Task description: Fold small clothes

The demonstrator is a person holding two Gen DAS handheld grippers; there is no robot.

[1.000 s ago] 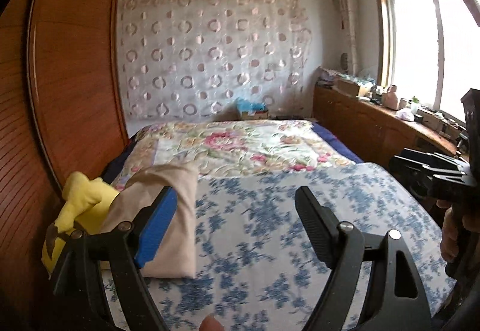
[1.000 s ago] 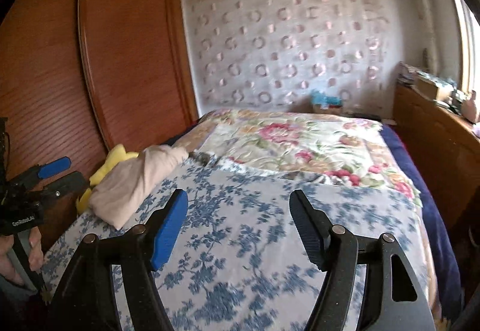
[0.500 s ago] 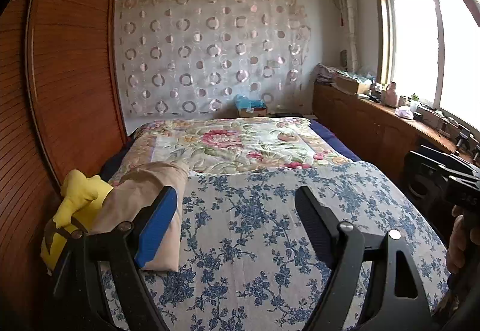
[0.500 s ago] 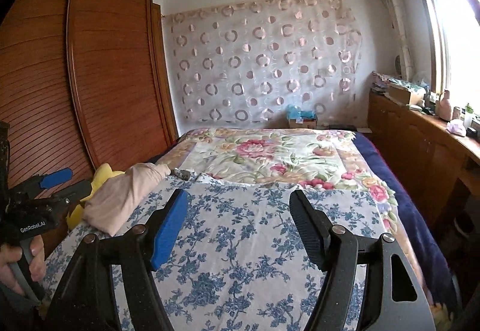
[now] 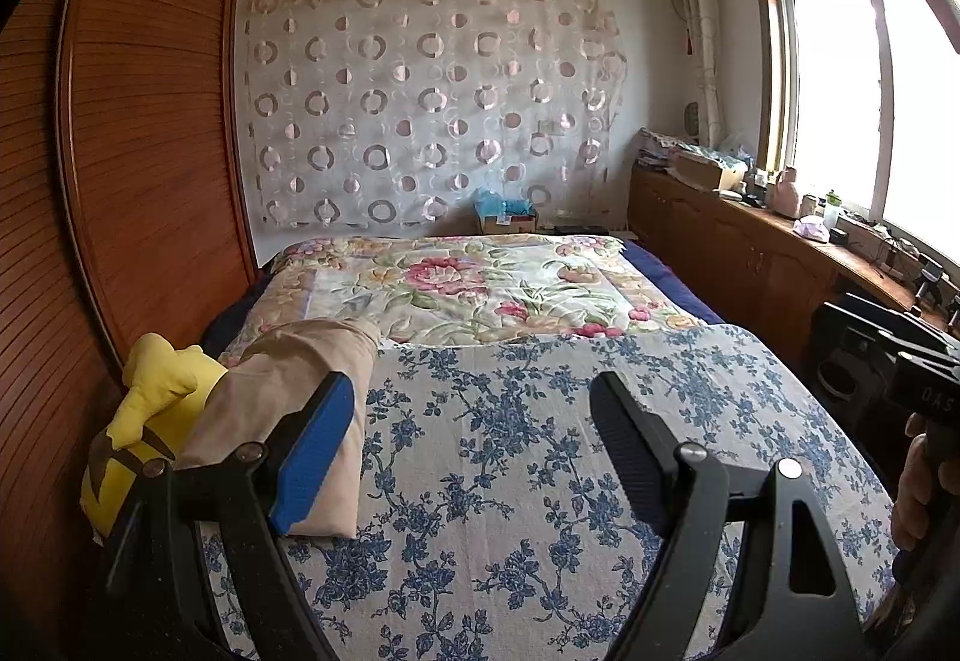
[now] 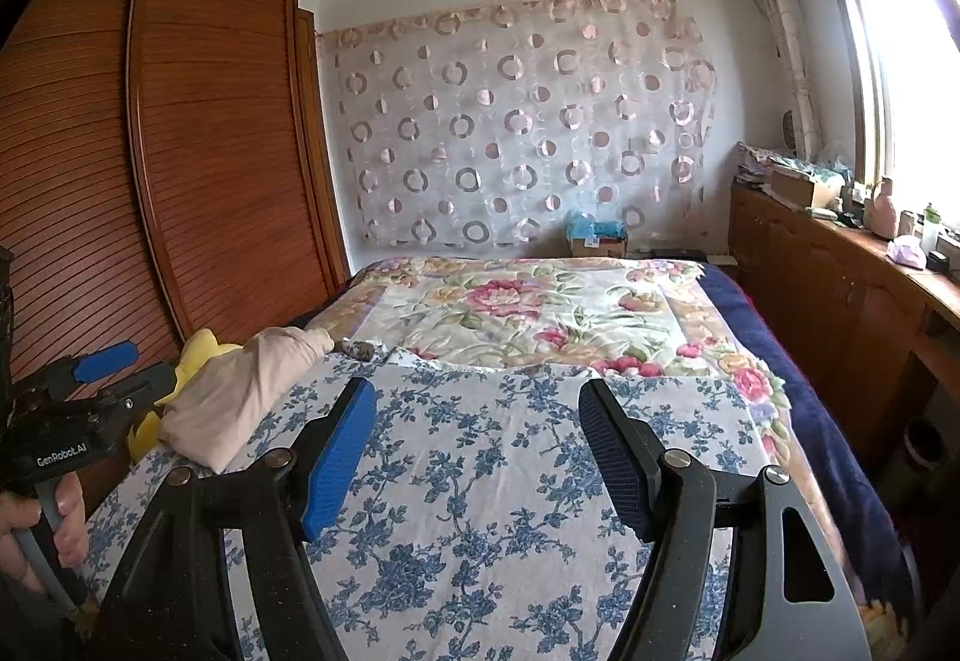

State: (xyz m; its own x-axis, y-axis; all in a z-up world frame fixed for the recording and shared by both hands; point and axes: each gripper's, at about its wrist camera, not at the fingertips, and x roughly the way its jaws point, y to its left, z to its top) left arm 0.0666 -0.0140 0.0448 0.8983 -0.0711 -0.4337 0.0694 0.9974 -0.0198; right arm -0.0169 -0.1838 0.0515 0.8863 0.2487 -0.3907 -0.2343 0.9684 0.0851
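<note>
A folded beige garment (image 5: 288, 391) lies at the left edge of the bed on the blue-flowered sheet (image 5: 540, 451); it also shows in the right wrist view (image 6: 240, 391). A yellow plush toy (image 5: 150, 421) lies just left of it. My left gripper (image 5: 468, 445) is open and empty, held above the sheet to the right of the garment. My right gripper (image 6: 477, 451) is open and empty above the middle of the sheet. The left gripper also shows at the left edge of the right wrist view (image 6: 96, 385).
A pink-flowered quilt (image 5: 480, 283) covers the far half of the bed. A wooden wardrobe (image 5: 138, 151) stands along the left. A low wooden cabinet (image 5: 750, 247) with clutter runs under the window at the right. A cardboard box (image 5: 507, 220) sits beyond the bed.
Both grippers have lifted and tilted up, so more of the room and ceiling shows. Both stay open and empty. The garment has not moved.
</note>
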